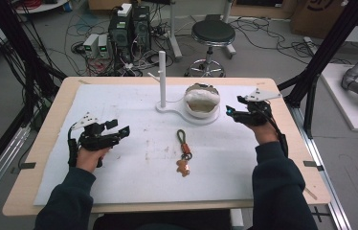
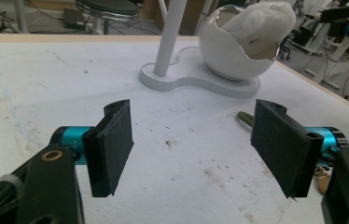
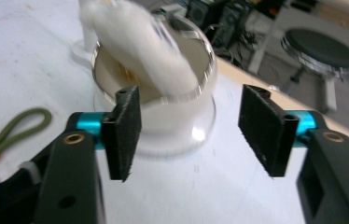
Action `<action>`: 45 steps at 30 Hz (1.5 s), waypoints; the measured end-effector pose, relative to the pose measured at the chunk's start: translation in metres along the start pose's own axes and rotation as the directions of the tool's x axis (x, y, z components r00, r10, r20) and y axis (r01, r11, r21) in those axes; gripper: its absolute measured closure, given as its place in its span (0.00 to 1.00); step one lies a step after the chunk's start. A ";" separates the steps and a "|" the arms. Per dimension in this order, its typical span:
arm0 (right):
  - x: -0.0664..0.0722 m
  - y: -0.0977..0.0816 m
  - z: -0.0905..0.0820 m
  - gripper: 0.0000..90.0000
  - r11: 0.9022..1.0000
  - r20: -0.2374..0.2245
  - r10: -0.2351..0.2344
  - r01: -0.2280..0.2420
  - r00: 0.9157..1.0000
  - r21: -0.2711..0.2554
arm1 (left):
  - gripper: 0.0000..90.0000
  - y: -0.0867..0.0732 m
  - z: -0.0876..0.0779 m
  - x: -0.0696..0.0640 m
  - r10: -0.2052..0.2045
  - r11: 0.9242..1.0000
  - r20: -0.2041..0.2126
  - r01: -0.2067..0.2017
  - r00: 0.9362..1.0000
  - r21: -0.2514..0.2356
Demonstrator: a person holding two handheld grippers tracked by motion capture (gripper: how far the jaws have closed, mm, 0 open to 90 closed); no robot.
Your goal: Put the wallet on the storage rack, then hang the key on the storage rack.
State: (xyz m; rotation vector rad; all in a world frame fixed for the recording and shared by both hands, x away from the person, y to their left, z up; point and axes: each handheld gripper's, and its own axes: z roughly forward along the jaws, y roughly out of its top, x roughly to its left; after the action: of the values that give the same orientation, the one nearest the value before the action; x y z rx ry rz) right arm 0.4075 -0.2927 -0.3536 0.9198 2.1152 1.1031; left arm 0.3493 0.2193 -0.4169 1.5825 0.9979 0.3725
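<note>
A white egg-shaped bowl [image 1: 201, 108] sits on a white stand base [image 1: 177, 112] with an upright white post [image 1: 162, 76]. A white cloth [image 1: 201, 100] lies in the bowl, also seen as the cloth [image 3: 140, 42] and the cloth [image 2: 261, 23]. My right gripper [image 1: 228, 113] hovers just right of the bowl [image 3: 163, 126], open and empty. My left gripper [image 1: 122, 129] rests over the left of the mat, open and empty, facing the bowl [image 2: 233, 56]. A keychain with an olive loop [image 1: 182, 136] and an orange charm [image 1: 183, 166] lies mid-table.
A white mat [image 1: 119, 167] covers the wooden table [image 1: 48, 143]. Beyond the far edge stand a round stool [image 1: 212, 33], computer boxes [image 1: 129, 28] and floor cables. Black frame posts [image 1: 320, 52] rise at the right.
</note>
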 end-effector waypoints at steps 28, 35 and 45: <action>0.029 -0.058 -0.013 0.28 0.987 0.028 0.147 -0.149 0.989 0.057 | 0.22 -0.003 -0.011 0.008 0.025 0.999 -0.044 -0.026 0.999 -0.025; 0.043 -0.054 -0.004 0.38 0.990 -0.041 0.127 -0.124 0.991 0.061 | 0.22 -0.003 -0.015 0.007 0.039 0.999 -0.061 -0.040 0.997 -0.015; 0.080 -0.042 0.019 0.57 0.993 -0.178 0.108 -0.097 0.978 0.071 | 0.23 -0.004 -0.019 0.009 0.040 0.999 -0.098 -0.041 0.994 -0.011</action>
State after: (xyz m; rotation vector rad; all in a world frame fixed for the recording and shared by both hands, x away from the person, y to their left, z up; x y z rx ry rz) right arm 0.3610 -0.2396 -0.4123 1.0008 2.2831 1.2202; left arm 0.3394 0.2389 -0.4180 1.5874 1.0370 0.4869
